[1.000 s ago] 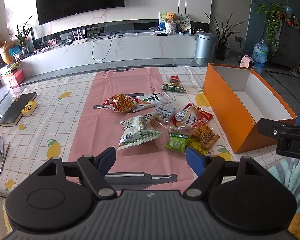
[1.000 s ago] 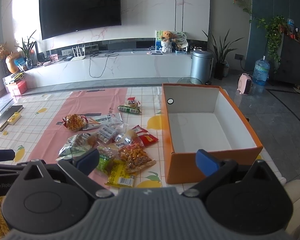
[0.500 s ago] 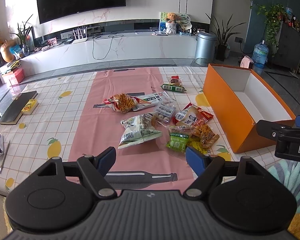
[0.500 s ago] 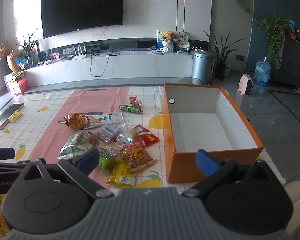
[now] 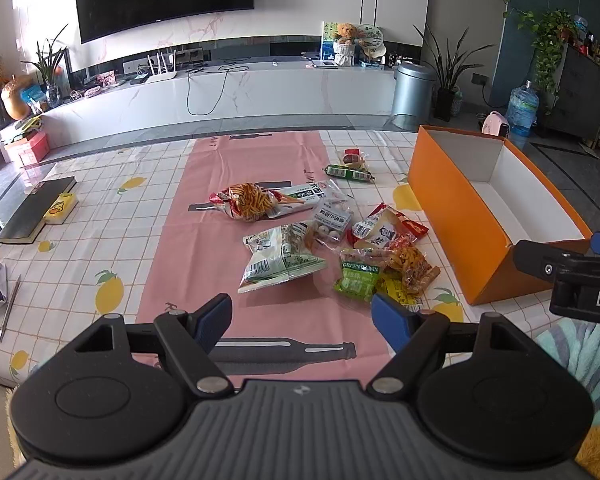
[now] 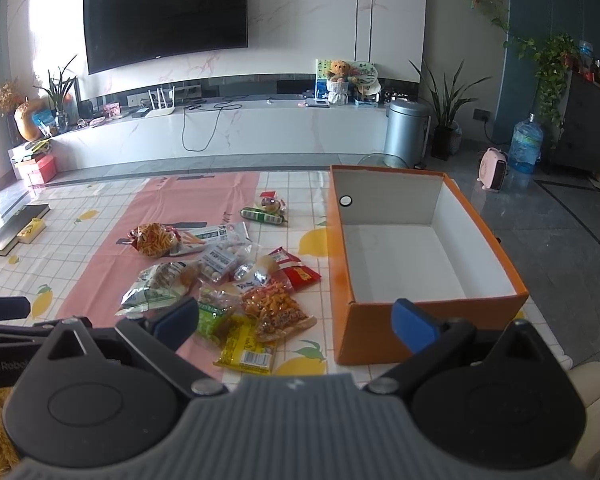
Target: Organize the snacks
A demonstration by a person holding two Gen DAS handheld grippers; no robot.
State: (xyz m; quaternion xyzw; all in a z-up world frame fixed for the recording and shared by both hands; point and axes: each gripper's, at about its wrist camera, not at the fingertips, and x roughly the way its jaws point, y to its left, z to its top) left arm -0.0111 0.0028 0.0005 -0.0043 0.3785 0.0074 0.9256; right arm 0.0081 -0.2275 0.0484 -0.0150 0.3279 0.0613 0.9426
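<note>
Several snack packets lie in a loose pile on the tablecloth: a white-green bag (image 5: 278, 258), an orange-sticks bag (image 5: 246, 201), a green raisin packet (image 5: 358, 276), a yellow packet (image 6: 244, 346) and a red packet (image 6: 298, 270). An empty orange box (image 6: 424, 258) with a white inside stands to their right; it also shows in the left wrist view (image 5: 488, 208). My left gripper (image 5: 302, 318) is open and empty, just short of the pile. My right gripper (image 6: 296, 320) is open and empty, between the pile and the box's near corner.
A green sausage stick and a small red packet (image 5: 350, 166) lie apart at the far side. A black book (image 5: 36, 208) with a yellow box lies at the table's left edge. A pen (image 5: 8, 314) lies near the left front. A TV console stands beyond.
Both grippers have risen slightly and stayed open. The snacks and the box have not moved.
</note>
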